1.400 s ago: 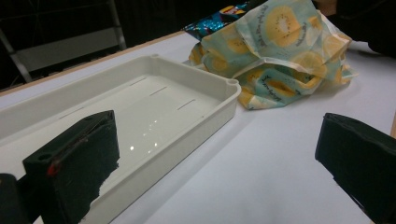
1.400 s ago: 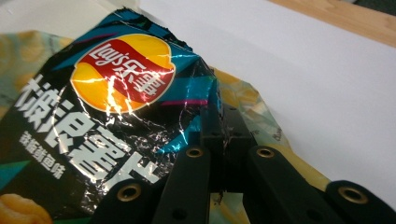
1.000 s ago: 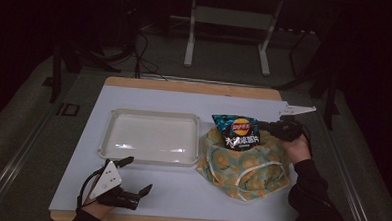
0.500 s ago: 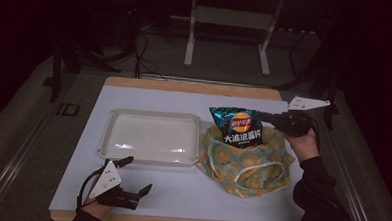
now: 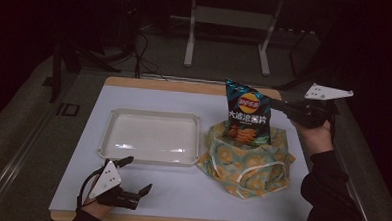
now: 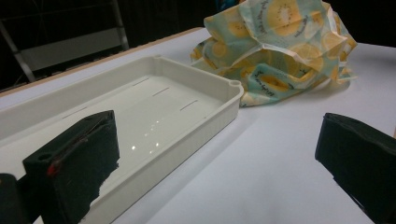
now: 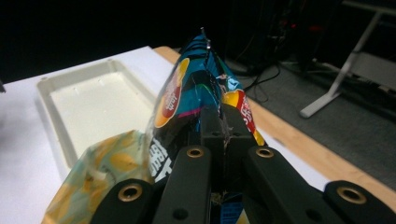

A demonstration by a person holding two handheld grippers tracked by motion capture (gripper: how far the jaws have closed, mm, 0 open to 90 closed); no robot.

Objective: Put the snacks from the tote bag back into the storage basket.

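Currently my right gripper [image 5: 284,107] is clamped on the upper edge of a blue bag of potato chips [image 5: 247,114], holding it upright above the mouth of a lemon-print fabric bag [image 5: 246,162]; the bottom of the chip bag sits at or just inside the cloth rim. In the right gripper view the jaws pinch only a thin fold of the crinkled film [image 7: 205,93].

Risk, as I judge it: the hold is narrow and near one corner, so the chip bag may swing or slip out if I move quickly, and a hard squeeze could crush its contents. The fabric bag is soft and unsupported; its rim may drag upward with the chip bag or collapse, since nothing steadies it. If the white plastic tray [image 5: 153,137] just beside the fabric bag is the destination, a low carry could catch the tray's near wall.

My left gripper [image 5: 131,180] rests at the near left edge of the white table [image 5: 180,190], jaws spread wide and holding nothing; in the left gripper view [image 6: 219,158] the tray is unoccupied.

Compared with one second ago, the chip bag has risen from lying low on the fabric bag to standing nearly clear of it, and the right gripper has lifted and drawn back toward the table's right edge. The cloth rim stands taller. The left gripper and tray have not shifted.
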